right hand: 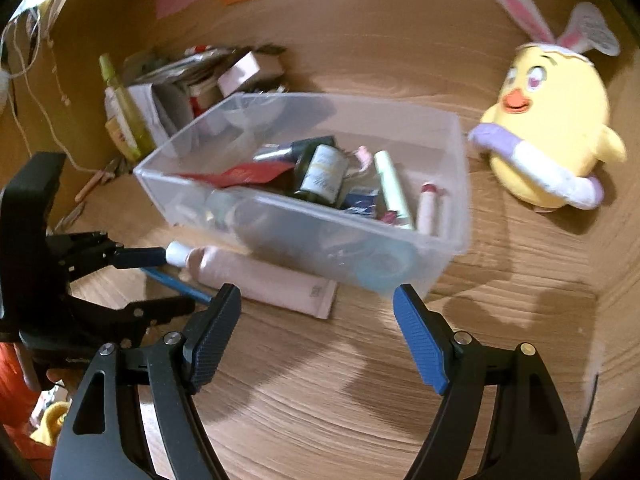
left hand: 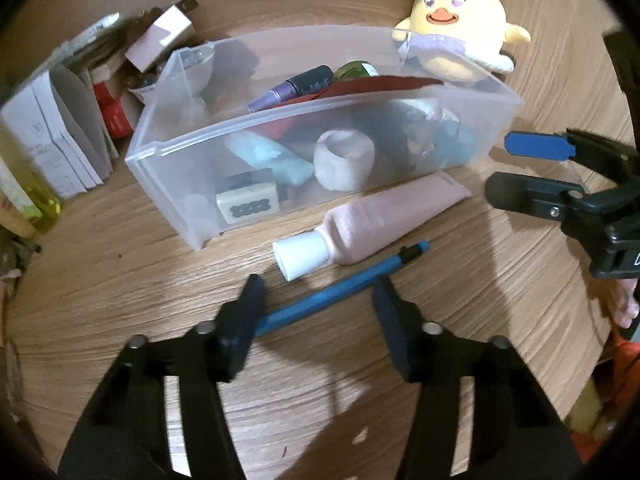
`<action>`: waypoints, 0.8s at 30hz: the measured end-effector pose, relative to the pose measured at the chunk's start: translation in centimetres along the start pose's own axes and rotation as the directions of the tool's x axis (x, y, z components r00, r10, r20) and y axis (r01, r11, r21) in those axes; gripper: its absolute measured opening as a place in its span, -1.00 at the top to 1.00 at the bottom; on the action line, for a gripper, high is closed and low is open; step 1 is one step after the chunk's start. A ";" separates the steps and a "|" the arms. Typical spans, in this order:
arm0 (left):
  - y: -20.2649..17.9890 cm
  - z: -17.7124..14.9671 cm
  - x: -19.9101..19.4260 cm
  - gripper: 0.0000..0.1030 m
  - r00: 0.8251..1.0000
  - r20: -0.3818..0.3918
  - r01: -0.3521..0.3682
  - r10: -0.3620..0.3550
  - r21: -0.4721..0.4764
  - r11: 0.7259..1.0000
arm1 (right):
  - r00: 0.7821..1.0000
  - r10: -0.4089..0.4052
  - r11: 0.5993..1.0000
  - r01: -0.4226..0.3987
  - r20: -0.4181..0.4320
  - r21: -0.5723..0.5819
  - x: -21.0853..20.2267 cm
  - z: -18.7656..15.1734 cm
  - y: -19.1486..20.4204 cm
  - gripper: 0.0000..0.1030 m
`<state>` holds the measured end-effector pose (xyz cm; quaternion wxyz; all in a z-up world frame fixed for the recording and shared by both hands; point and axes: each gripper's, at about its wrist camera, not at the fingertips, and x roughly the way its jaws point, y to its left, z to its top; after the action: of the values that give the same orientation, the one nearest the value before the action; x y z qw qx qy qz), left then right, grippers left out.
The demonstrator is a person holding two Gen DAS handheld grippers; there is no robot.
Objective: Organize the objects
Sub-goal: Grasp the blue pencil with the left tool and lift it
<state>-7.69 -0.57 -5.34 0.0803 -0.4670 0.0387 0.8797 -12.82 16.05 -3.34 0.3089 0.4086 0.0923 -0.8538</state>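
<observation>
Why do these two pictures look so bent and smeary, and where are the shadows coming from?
Left wrist view: the fisheye lens bows the clear bin and darkens the corners; the left gripper is motion-blurred and throws a dark shadow on the wooden table. Right wrist view: same curving; the bin's contents and pink tube are soft, and the right gripper also shadows the wood.

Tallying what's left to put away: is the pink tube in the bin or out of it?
Out. The pink tube lies flat on the wooden table, just outside the clear bin, beside the blue pen.
</observation>
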 end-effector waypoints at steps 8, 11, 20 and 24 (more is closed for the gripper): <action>0.4 -0.9 -0.9 0.70 1.000 0.018 0.016 -0.017 0.022 1.000 | 1.000 0.008 0.999 -0.009 -0.029 -0.035 1.0 0.3 1.3 -0.47; 0.5 -1.7 -1.4 0.75 1.000 0.022 0.017 -0.018 0.018 1.000 | 0.999 0.007 0.998 -0.009 -0.038 -0.054 1.4 0.5 1.9 -0.47; 2.5 -4.1 -3.1 0.76 1.000 0.023 -0.001 0.002 -0.047 0.999 | 0.995 0.022 0.992 -0.034 -0.096 -0.125 3.8 1.3 4.3 -0.47; 3.6 -4.9 -3.5 0.76 1.000 0.027 -0.007 0.009 -0.084 0.996 | 0.994 0.009 0.988 -0.026 -0.110 -0.153 4.7 1.9 5.5 -0.47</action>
<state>-2.42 -5.12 -5.21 0.0579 -0.4577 0.0026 0.8872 -12.93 8.80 -5.16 0.3419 0.4302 0.1712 -0.8178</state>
